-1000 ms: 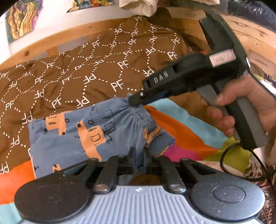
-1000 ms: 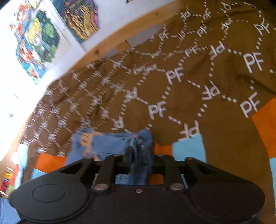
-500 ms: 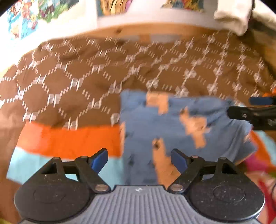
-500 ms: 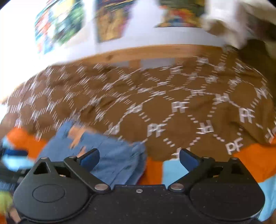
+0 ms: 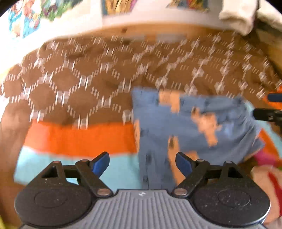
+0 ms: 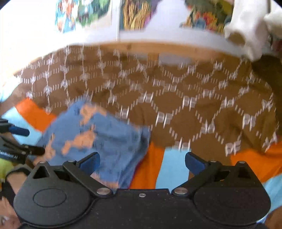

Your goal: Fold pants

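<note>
Bed cover: brown bedspread (image 5: 74,88) with white dashed hexagons fills the middle of both frames; orange and light-blue blanket (image 5: 79,139) below it.
Pants: blue pants (image 5: 190,126) with orange patches, folded, right of centre in the left view, lower left in the right view (image 6: 105,137).
Room: wooden bed frame (image 6: 144,48), white wall with bright pictures (image 6: 134,15) along the top.
Left hand-held gripper (image 5: 142,163): fingers spread apart, holding nothing.
Right hand-held gripper (image 6: 142,163): fingers spread apart, holding nothing.
Sharpness: both views blurred.

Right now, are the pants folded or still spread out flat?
Folded. The pants lie as a compact, doubled-up block on the bedspread, with stacked layers along one edge in the right wrist view. Motion blur hides how neat it is.
</note>
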A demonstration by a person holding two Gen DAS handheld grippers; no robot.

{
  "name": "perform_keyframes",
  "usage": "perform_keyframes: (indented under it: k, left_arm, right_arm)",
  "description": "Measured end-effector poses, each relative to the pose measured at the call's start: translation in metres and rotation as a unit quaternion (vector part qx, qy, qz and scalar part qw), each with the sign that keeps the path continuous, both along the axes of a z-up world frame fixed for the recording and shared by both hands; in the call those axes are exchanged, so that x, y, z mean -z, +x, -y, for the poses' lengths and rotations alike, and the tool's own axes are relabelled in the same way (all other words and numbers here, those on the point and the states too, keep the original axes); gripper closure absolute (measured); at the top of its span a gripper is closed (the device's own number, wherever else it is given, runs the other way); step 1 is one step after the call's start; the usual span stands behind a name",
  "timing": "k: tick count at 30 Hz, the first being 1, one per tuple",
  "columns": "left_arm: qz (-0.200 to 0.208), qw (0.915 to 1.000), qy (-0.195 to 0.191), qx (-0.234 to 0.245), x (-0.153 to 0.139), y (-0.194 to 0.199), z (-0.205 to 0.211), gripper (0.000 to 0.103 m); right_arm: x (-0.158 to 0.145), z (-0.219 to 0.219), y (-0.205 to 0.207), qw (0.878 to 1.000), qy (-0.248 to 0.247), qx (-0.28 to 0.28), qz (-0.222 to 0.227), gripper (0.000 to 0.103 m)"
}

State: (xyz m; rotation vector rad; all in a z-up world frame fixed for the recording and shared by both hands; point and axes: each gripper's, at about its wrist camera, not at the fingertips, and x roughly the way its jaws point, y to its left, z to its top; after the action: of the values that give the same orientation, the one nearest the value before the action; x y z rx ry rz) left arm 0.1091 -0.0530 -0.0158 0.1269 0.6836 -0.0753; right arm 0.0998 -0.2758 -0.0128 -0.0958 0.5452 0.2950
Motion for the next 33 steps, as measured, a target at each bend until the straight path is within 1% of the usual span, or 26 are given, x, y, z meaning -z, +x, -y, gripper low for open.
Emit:
perform_keyframes:
  k: [2, 4, 6, 8, 9, 10, 11, 13, 15, 18, 20, 22, 23, 25, 27, 29, 30, 31, 32, 33]
  left_arm:
    - [0.019, 0.9997, 0.006, 0.016, -0.008, 0.012, 0.005, 0.012]
    - [0.031, 0.9992, 0.016, 0.020, -0.011, 0.035, 0.013, 0.012]
    - [0.041, 0.9986, 0.025, 0.023, -0.005, 0.056, 0.021, 0.012]
    - [0.037, 0.9979, 0.053, 0.009, 0.005, 0.080, 0.029, 0.013]
    - [0.026, 0.9973, 0.068, 0.000, 0.012, 0.090, 0.030, 0.015]
    - [0.010, 0.9970, 0.076, -0.012, 0.020, 0.100, 0.029, 0.015]
    - [0.004, 0.9975, 0.068, -0.017, 0.025, 0.103, 0.025, 0.013]
    - [-0.001, 0.9991, 0.028, -0.030, 0.031, 0.108, 0.010, 0.009]
    - [-0.007, 0.9991, 0.009, -0.041, 0.033, 0.108, 0.003, 0.006]
    - [-0.011, 0.9987, -0.006, -0.050, 0.024, 0.102, 0.001, 0.008]
    - [-0.010, 0.9985, -0.015, -0.051, 0.015, 0.092, 0.000, 0.008]
    - [-0.008, 0.9987, -0.031, -0.039, 0.006, 0.073, 0.001, 0.007]
    - [-0.006, 0.9988, -0.035, -0.032, 0.004, 0.064, 0.002, 0.005]
    - [-0.005, 0.9992, -0.038, -0.015, 0.003, 0.044, 0.005, 0.003]
    - [-0.013, 0.9997, -0.022, 0.004, 0.008, 0.027, 0.011, 0.002]
    - [-0.029, 0.9992, 0.023, 0.017, 0.022, 0.016, 0.019, 0.003]
    - [-0.033, 0.9983, 0.046, 0.015, 0.030, 0.012, 0.022, 0.002]
    - [-0.029, 0.9983, 0.049, 0.011, 0.033, 0.008, 0.022, 0.002]
    - [-0.023, 0.9988, 0.042, 0.006, 0.034, 0.005, 0.020, 0.002]
    - [-0.027, 0.9991, 0.034, 0.000, 0.034, 0.005, 0.018, 0.001]
  right_arm:
    - [0.004, -0.002, 0.008, 0.999, 0.007, 0.029, 0.020, 0.001]
    - [0.012, -0.007, 0.022, 0.998, -0.007, 0.051, 0.024, 0.001]
    - [0.018, -0.011, 0.036, 0.998, -0.024, 0.063, 0.021, 0.001]
    - [0.023, -0.013, 0.048, 0.996, -0.033, 0.075, 0.019, 0.001]
    - [0.027, -0.013, 0.053, 0.996, -0.038, 0.079, 0.015, 0.001]
    - [0.033, -0.012, 0.058, 0.995, -0.045, 0.085, 0.007, 0.001]
    - [0.040, -0.011, 0.064, 0.995, -0.049, 0.090, -0.006, 0.001]
    - [0.050, -0.003, 0.069, 0.995, -0.030, 0.095, -0.027, 0.001]
    - [0.050, 0.002, 0.072, 0.995, -0.015, 0.098, -0.034, 0.001]
    - [0.039, -0.001, 0.063, 0.995, -0.017, 0.094, -0.019, 0.001]
    - [0.027, -0.002, 0.054, 0.997, -0.003, 0.082, -0.014, 0.001]
    - [0.015, -0.006, 0.040, 0.998, 0.008, 0.061, -0.016, 0.001]
    - [0.011, -0.008, 0.033, 0.999, 0.009, 0.048, -0.018, 0.001]
    - [0.008, -0.014, 0.021, 0.999, 0.000, 0.025, -0.033, 0.001]
    - [0.011, -0.021, 0.013, 0.998, -0.023, 0.001, -0.062, 0.001]
    - [0.021, -0.030, 0.011, 0.994, -0.065, -0.012, -0.093, 0.001]
    - [0.024, -0.031, 0.012, 0.992, -0.075, -0.016, -0.102, 0.001]
    - [0.026, -0.032, 0.012, 0.991, -0.073, -0.019, -0.108, 0.001]
    - [0.027, -0.030, 0.015, 0.991, -0.066, -0.017, -0.114, 0.001]
    - [0.027, -0.029, 0.015, 0.991, -0.061, -0.016, -0.118, 0.001]
